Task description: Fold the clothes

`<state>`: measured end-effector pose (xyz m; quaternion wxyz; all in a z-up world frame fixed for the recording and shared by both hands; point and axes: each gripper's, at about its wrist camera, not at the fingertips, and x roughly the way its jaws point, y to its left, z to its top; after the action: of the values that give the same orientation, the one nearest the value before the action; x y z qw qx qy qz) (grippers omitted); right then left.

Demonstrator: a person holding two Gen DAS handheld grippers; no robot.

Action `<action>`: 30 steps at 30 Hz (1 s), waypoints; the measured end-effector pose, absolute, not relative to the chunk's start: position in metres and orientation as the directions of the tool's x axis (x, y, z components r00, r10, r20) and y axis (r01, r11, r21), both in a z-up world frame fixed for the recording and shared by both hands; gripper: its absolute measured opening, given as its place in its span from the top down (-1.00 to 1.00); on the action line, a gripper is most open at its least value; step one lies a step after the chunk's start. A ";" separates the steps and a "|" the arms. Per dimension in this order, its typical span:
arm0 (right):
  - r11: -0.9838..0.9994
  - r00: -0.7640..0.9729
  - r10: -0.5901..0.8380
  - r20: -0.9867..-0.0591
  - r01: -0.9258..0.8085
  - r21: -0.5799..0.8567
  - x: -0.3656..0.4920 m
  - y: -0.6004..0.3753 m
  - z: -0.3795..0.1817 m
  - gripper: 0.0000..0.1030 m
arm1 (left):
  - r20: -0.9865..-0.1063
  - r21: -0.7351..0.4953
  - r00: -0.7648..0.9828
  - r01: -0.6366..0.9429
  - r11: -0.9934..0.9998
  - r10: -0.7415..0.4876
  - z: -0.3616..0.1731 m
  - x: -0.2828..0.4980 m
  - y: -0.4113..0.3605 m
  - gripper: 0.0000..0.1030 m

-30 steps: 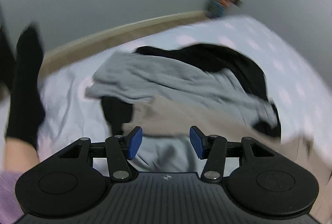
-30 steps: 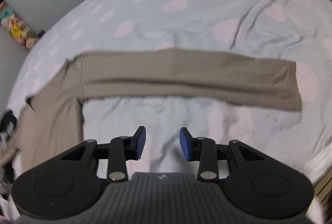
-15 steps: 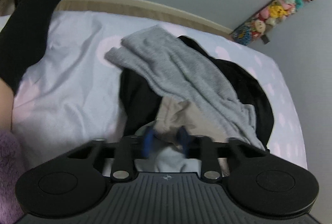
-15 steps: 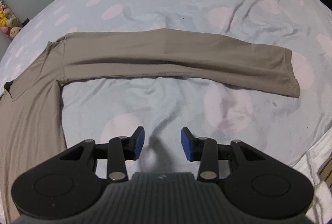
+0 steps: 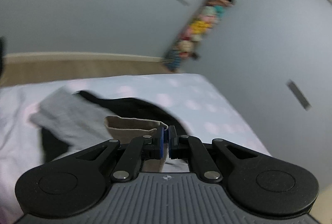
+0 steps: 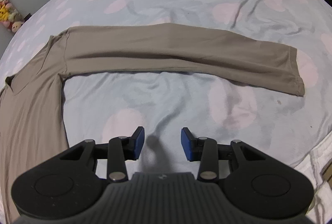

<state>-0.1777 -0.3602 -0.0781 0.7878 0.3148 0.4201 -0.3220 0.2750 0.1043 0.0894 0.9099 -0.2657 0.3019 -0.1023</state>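
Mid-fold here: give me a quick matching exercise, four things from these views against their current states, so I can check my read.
Things:
1. left tool
2. right tool
3. tan shirt sleeve
4. grey garment

States:
A. lying flat, stretched across the sheet
B. open, holding nothing
C. draped over a black garment
D. shut on tan fabric

Pairs: 1-D, 2-B, 3-A, 4-C
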 end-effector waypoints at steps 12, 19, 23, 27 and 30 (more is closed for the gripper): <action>0.584 0.474 -0.194 -0.859 0.760 0.287 -0.181 -0.364 -0.082 0.18 | -0.435 -0.385 0.685 0.446 0.808 -0.585 0.100 0.184 -0.118 0.96; 0.602 0.445 -0.187 -0.876 0.756 0.256 -0.177 -0.362 -0.084 0.19 | -0.612 -0.327 0.483 0.568 0.756 -0.627 0.000 0.118 -0.203 0.96; 0.602 0.447 -0.190 -0.874 0.756 0.255 -0.179 -0.362 -0.084 0.19 | -0.696 -0.289 0.399 0.605 0.742 -0.597 -0.046 0.094 -0.224 0.95; 0.598 0.451 -0.192 -0.872 0.758 0.260 -0.179 -0.362 -0.084 0.19 | -0.759 -0.304 0.321 0.593 0.745 -0.566 -0.084 0.086 -0.231 0.94; 0.600 0.449 -0.194 -0.872 0.758 0.256 -0.177 -0.362 -0.083 0.19 | -0.803 -0.331 0.261 0.551 0.766 -0.535 -0.098 0.076 -0.234 0.72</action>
<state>-0.1774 -0.3619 -0.0834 0.7850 0.3288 0.4288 -0.3030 0.0760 -0.2338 -0.0980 0.7941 0.0079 0.5024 -0.3420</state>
